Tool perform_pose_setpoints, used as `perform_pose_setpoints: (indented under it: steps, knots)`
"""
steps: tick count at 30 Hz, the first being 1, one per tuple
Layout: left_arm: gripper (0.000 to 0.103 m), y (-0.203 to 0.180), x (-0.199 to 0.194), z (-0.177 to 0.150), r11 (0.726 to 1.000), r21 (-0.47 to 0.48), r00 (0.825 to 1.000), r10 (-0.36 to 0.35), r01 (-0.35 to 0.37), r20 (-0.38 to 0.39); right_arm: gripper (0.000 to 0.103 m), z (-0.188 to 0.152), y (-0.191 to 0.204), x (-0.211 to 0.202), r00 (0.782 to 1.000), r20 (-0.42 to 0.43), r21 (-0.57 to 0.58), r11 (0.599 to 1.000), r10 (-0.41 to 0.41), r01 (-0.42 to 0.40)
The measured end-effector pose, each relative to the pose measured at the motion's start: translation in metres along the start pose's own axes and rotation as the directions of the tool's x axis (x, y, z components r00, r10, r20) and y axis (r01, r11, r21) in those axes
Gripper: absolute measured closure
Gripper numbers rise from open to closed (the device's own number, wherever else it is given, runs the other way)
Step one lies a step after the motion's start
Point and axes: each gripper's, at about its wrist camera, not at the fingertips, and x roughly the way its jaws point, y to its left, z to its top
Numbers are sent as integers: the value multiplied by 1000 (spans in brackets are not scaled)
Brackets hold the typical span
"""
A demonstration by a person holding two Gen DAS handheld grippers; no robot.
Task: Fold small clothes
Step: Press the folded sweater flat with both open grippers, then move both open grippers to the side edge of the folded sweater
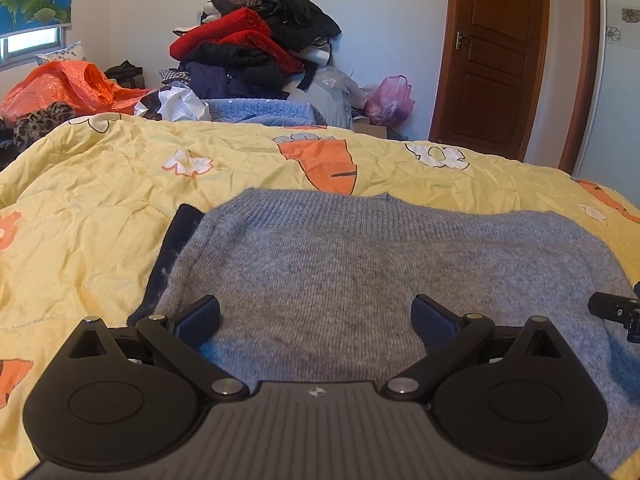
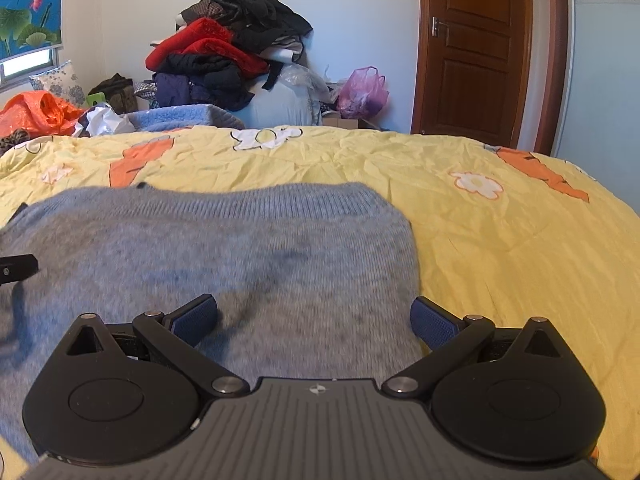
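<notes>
Both hand-held grippers, left (image 1: 316,320) and right (image 2: 314,320), are hovering with jaws wide apart, gripping nothing, over grey sweater (image 1: 380,264) lying flat on yellow quilt (image 1: 100,208) on bed.

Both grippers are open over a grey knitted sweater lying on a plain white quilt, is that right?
Not quite: the quilt is yellow with carrots and flowers, as the right wrist view shows. The rest holds: left gripper and right gripper are open over the grey sweater.
</notes>
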Motion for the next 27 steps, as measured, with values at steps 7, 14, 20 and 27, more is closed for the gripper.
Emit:
perform_pose_setpoints:
  steps: [7, 14, 20, 27]
  knots:
    - [0, 8, -21, -16, 1000, -26, 1000, -12, 12, 3, 0, -11, -5, -15, 1000, 2, 14, 1000, 9, -9]
    - [0, 36, -52, -26, 996, -89, 999, -5, 9, 44, 0, -20, -8, -28, 1000, 7, 25, 999, 20, -20]
    - [0, 105, -58, -4, 952, -303, 997, 47, -27, 57, 0, -20, -7, -28, 1000, 9, 21, 999, 29, -29]
    - [0, 147, 15, 29, 929, -370, 992, -46, -1, -119, 0, -20, -11, -28, 999, 7, 38, 999, 32, -33]
